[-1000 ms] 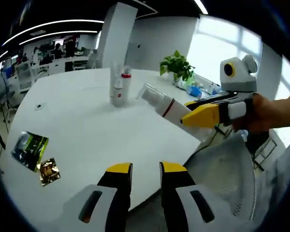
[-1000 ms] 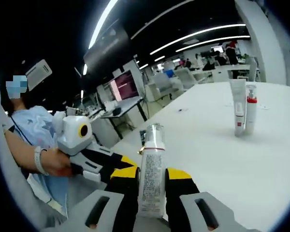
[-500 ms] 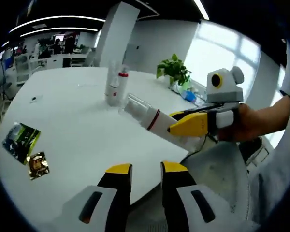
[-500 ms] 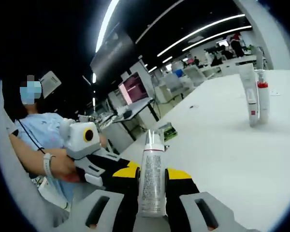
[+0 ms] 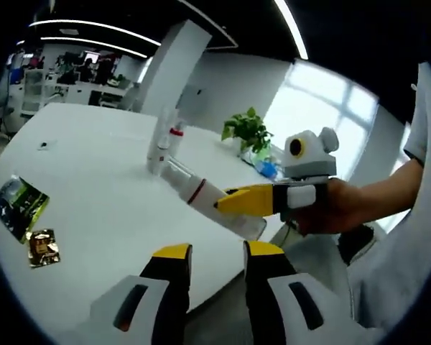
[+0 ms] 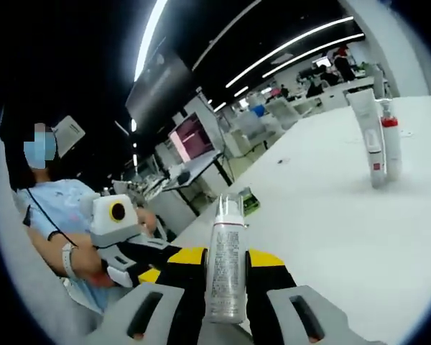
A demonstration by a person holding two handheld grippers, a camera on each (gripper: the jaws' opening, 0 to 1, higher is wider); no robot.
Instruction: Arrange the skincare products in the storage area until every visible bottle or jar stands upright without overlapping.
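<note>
In the left gripper view, two packets (image 5: 23,215) lie on the table (image 5: 93,165) at nine o'clock. A tube (image 5: 158,140) and bottle (image 5: 175,144) stand touching at twelve, a plant (image 5: 249,131) behind at one. A held bottle (image 5: 205,198) hangs over the near edge.

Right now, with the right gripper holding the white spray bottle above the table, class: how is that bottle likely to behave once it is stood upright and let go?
The spray bottle is tall and narrow, so it probably tips easily. Its round body would likely roll if it fell on the smooth white table. The right gripper clamps it without denting, suggesting rigid plastic.
</note>
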